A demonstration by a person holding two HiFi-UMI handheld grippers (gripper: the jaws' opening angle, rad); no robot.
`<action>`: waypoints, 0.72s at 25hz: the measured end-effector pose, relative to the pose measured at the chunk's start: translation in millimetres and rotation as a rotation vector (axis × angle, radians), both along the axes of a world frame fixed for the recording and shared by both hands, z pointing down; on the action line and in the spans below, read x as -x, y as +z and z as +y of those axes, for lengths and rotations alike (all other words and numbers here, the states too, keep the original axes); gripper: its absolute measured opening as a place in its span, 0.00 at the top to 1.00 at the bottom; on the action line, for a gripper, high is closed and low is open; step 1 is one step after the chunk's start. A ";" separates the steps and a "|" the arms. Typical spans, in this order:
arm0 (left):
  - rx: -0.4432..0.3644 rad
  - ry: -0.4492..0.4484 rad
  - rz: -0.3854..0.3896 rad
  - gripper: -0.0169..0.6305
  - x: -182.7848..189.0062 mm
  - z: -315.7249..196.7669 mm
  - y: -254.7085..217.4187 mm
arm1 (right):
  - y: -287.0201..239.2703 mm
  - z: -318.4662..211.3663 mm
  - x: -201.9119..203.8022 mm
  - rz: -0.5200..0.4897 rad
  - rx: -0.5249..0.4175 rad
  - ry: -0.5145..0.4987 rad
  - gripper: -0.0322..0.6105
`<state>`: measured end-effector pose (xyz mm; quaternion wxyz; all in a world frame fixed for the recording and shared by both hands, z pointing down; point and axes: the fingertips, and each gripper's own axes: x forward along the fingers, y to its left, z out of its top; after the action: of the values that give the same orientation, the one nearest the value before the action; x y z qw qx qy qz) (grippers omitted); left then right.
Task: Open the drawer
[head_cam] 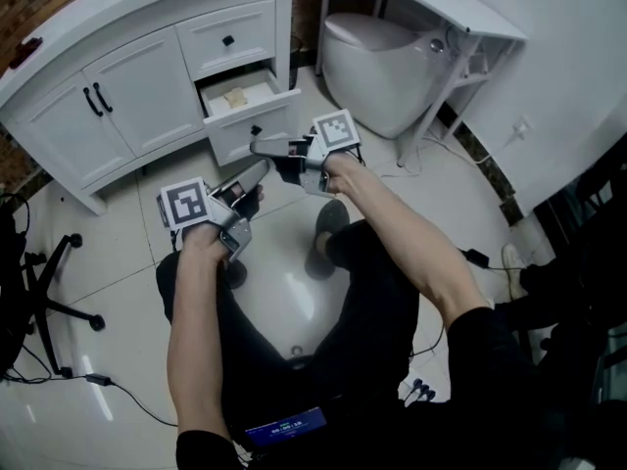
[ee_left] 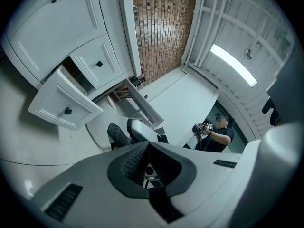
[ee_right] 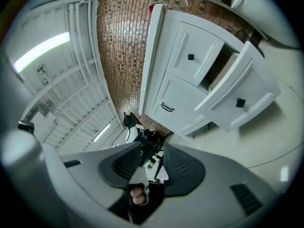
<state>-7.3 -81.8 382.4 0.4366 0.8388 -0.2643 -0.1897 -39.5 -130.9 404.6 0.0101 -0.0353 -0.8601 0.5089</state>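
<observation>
The white vanity (head_cam: 118, 86) has its lower drawer (head_cam: 247, 106) pulled out, with a beige item inside; the upper drawer (head_cam: 230, 37) is closed. My right gripper (head_cam: 257, 147) hovers just in front of the open drawer's face without touching it. Its jaws stand a narrow gap apart with nothing between them. My left gripper (head_cam: 263, 168) sits lower and nearer, shut and empty. The left gripper view shows the open drawer (ee_left: 61, 103) at the left, beyond the left gripper (ee_left: 148, 144). The right gripper view has the drawer (ee_right: 242, 96) at the right, past the right gripper (ee_right: 154, 146).
A toilet (head_cam: 382, 62) stands right of the vanity under a white shelf frame (head_cam: 446, 8). An office chair base (head_cam: 44, 297) and cables (head_cam: 108, 385) lie at the left on the tiled floor. My shoe (head_cam: 328, 225) is below the grippers.
</observation>
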 end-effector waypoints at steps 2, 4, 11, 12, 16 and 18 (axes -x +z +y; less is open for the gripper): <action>-0.026 0.003 -0.031 0.99 -0.5 0.6 2.0 | 1.2 4.4 -4.0 0.005 0.000 -0.007 0.71; -0.019 0.011 -0.021 0.99 -5.0 3.8 3.8 | 2.6 9.9 -7.0 0.008 0.006 -0.015 0.71; -0.020 0.068 -0.039 0.99 -18.6 23.6 10.0 | -2.3 37.2 -9.7 0.006 -0.018 -0.042 0.71; -0.019 0.077 -0.037 0.99 -18.8 26.2 10.3 | -3.1 40.3 -10.4 0.006 -0.028 -0.046 0.71; -0.003 0.099 -0.011 0.99 -18.9 35.6 12.3 | -2.3 48.9 -16.7 0.015 -0.056 -0.050 0.71; -0.019 0.115 -0.006 0.99 -19.9 38.5 10.4 | -2.5 51.6 -18.3 0.017 -0.071 -0.053 0.71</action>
<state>12.7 -43.3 392.8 0.4379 0.8573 -0.2151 -0.1642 -21.2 -79.4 402.1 0.0322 -0.0534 -0.8762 0.4779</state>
